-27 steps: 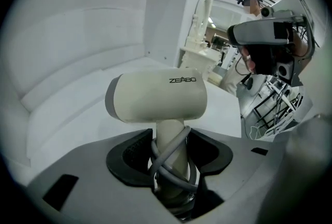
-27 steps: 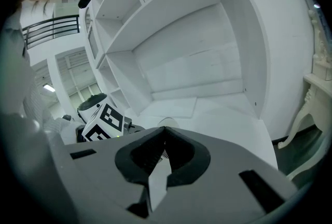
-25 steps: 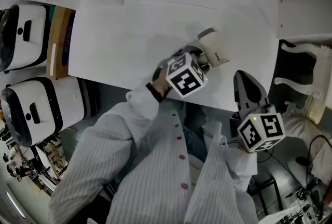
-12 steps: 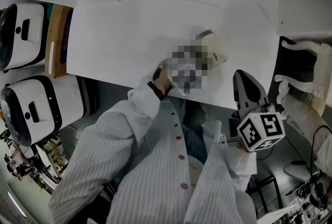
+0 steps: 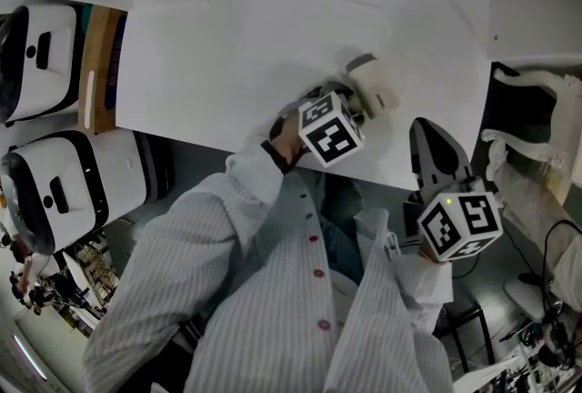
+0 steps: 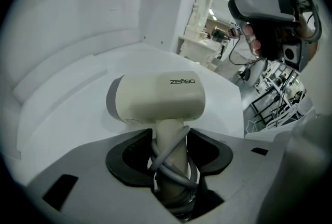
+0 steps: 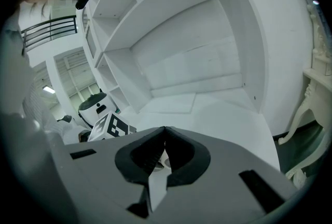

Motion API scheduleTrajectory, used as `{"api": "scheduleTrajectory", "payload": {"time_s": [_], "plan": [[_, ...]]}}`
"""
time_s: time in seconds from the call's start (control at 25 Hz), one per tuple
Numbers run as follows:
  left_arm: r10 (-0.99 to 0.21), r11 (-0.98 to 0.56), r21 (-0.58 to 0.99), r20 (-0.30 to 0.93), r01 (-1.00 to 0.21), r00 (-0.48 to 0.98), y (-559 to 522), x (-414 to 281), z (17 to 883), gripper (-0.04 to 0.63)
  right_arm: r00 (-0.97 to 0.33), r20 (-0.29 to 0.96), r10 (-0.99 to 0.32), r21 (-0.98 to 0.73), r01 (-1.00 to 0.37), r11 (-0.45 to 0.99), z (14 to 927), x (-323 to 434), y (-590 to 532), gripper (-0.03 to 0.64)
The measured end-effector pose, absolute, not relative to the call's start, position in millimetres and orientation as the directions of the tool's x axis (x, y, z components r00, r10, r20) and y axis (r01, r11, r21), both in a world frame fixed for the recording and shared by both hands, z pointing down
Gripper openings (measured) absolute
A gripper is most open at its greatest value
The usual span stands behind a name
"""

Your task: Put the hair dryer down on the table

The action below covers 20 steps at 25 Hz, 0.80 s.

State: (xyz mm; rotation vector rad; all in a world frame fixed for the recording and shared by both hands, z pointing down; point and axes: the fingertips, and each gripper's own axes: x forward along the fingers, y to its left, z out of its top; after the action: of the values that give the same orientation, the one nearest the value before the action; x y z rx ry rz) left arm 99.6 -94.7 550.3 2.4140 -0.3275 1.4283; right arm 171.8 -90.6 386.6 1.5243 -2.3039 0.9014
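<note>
Cream plastic, the hair dryer (image 5: 375, 89) sat at the white table's (image 5: 227, 82) four o'clock in the head view; the left gripper view showed the left gripper (image 6: 171, 166) clenched on its cord-wrapped handle, set-down apparently ending, release due next; the right gripper view showed the right gripper (image 7: 165, 135) closed, empty.

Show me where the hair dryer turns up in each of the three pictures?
Head view: hair dryer right of centre, just beyond the marker cube.
Left gripper view: dead centre, its handle clamped in the left gripper.
Right gripper view: almost wholly hidden behind the right gripper; a pale scrap in the gap may be it.
Shared landmark: the white table beneath.
</note>
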Motion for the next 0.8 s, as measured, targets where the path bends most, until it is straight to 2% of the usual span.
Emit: {"api": "scheduleTrajectory", "payload": {"time_s": [0.32, 0.68, 0.8], "plan": [[-0.017, -0.935, 0.152, 0.884, -0.322, 0.467, -89.1, 100.1, 554.9, 0.204, -0.418, 0.507, -0.754, -0.364, -0.896, 0.252, 385.1, 172.4, -91.1, 0.012], [0.035, -0.914, 0.228, 0.867, -0.334, 0.497, -89.1, 100.2, 558.6, 0.206, -0.428, 0.511, -0.746, -0.37, -0.892, 0.258, 388.7, 169.7, -99.3, 0.012], [0.039, -0.918, 0.226, 0.867, -0.324, 0.496, -89.6, 100.2, 558.9, 0.227, -0.432, 0.513, -0.742, -0.37, -0.891, 0.263, 388.4, 169.0, -101.1, 0.011]]}}
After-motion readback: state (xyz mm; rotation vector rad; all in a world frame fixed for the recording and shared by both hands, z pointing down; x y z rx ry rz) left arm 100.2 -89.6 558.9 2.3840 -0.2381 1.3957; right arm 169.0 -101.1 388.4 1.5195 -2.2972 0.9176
